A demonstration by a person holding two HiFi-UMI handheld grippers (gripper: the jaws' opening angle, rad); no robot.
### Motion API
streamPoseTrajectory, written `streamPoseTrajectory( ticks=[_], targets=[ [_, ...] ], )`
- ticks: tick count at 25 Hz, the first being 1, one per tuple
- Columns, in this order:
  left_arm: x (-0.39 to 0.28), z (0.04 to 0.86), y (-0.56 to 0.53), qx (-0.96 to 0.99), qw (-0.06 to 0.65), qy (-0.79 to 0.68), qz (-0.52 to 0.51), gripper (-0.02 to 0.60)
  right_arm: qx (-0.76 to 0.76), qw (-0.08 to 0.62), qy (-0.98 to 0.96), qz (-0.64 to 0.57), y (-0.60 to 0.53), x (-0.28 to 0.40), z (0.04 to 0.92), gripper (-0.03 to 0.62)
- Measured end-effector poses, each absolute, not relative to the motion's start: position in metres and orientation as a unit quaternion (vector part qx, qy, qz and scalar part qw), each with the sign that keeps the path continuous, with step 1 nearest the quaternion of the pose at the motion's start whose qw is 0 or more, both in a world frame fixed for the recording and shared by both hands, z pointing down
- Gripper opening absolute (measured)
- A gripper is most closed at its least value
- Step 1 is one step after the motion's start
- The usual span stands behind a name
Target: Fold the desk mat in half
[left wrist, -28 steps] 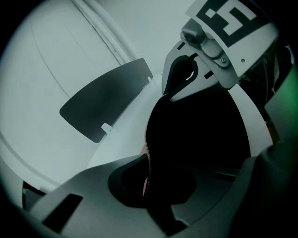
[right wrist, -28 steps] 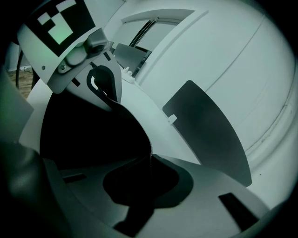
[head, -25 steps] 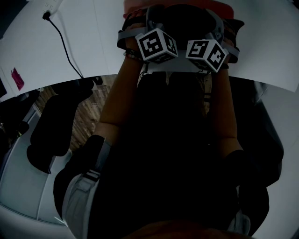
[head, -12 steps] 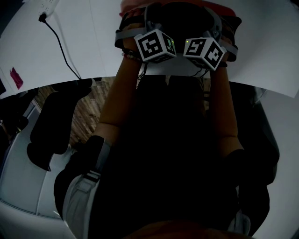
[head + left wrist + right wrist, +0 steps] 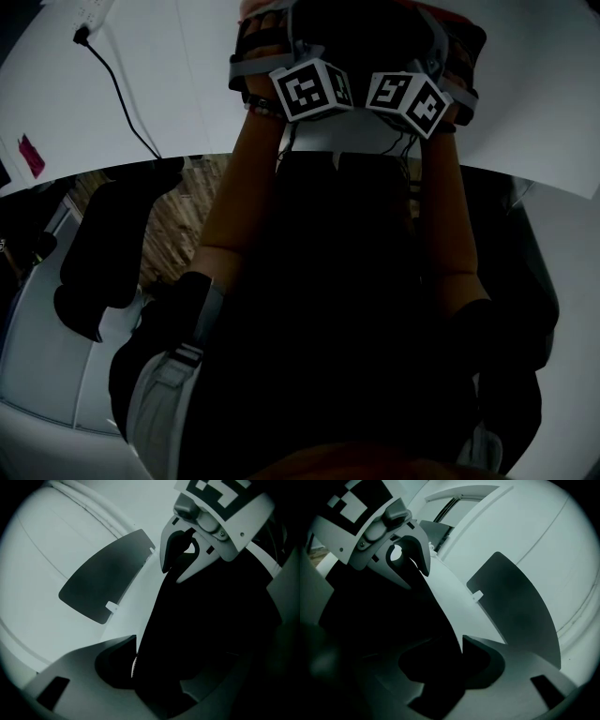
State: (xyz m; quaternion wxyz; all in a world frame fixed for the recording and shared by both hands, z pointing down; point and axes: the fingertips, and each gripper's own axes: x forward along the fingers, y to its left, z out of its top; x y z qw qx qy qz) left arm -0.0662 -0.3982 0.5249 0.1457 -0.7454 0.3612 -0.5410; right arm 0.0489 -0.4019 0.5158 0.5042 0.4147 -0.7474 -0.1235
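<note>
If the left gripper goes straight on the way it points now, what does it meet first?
Probably the desk mat: its edge stands between the jaws of the left gripper, which have just been opening. Depth is unclear.

In the head view the marker cubes (image 5: 314,89) hide both grippers' jaws, and a reddish strip (image 5: 461,17) beyond them is cut off by the top edge. The left gripper (image 5: 159,665) and right gripper (image 5: 440,667) have just been opening their jaws, with the desk mat (image 5: 206,620) between them. Its black mass swallows each gripper's inner jaw, so contact there cannot be told.
</note>
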Motion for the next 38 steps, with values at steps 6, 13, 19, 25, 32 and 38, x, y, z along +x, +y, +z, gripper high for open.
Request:
streamPoseTrajectory(
  ticks=[6,13,19,25,32,38],
  targets=[
    [-0.070,0.523,-0.403,-0.745,0.142,0.378,-0.531,0.213,0.421,0.494,-0.753,-0.107,-0.404,0.051,0.518,0.233],
    [-0.071,0.520,-0.406,-0.742,0.144,0.391,-0.526,0.235,0.425,0.497,-0.747,-0.121,-0.403,0.051,0.516,0.233],
    [-0.071,0.521,-0.404,-0.743,0.144,0.393,-0.521,0.233,0.425,0.496,-0.747,-0.122,-0.402,0.051,0.517,0.233],
    [-0.072,0.522,-0.404,-0.748,0.131,0.392,-0.519,0.235,0.422,0.499,-0.748,-0.118,-0.402,0.051,0.516,0.233],
    [-0.074,0.509,-0.405,-0.752,0.120,0.400,-0.510,0.238,0.434,0.486,-0.751,-0.113,-0.404,0.051,0.490,0.235],
    [-0.076,0.490,-0.394,-0.758,0.099,0.402,-0.503,0.238,0.443,0.467,-0.757,-0.113,-0.397,0.048,0.449,0.236]
  ],
)
